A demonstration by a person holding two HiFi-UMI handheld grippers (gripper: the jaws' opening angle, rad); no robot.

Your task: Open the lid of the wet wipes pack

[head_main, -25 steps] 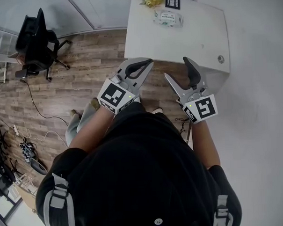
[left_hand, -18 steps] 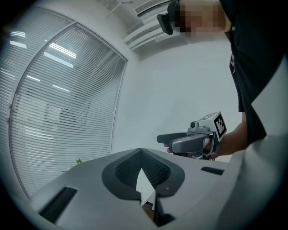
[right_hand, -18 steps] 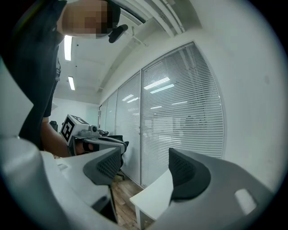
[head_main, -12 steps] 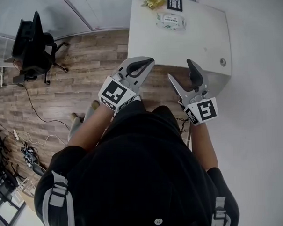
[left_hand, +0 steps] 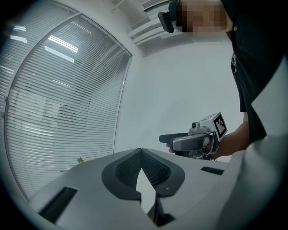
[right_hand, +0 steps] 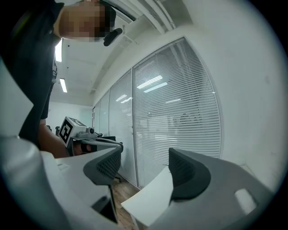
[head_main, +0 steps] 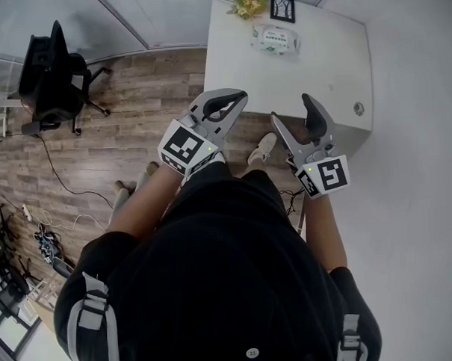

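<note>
Left gripper (head_main: 234, 101) closed, right gripper (head_main: 292, 109) agape (wet wipes pack (head_main: 274, 39) untouched).

Brown wood-plank floor (head_main: 132, 90) spreads left, a black wheeled office chair (head_main: 53, 67) far left. A white rectangular table (head_main: 318, 67) stands far right against the plain white wall (head_main: 423, 145).
</note>
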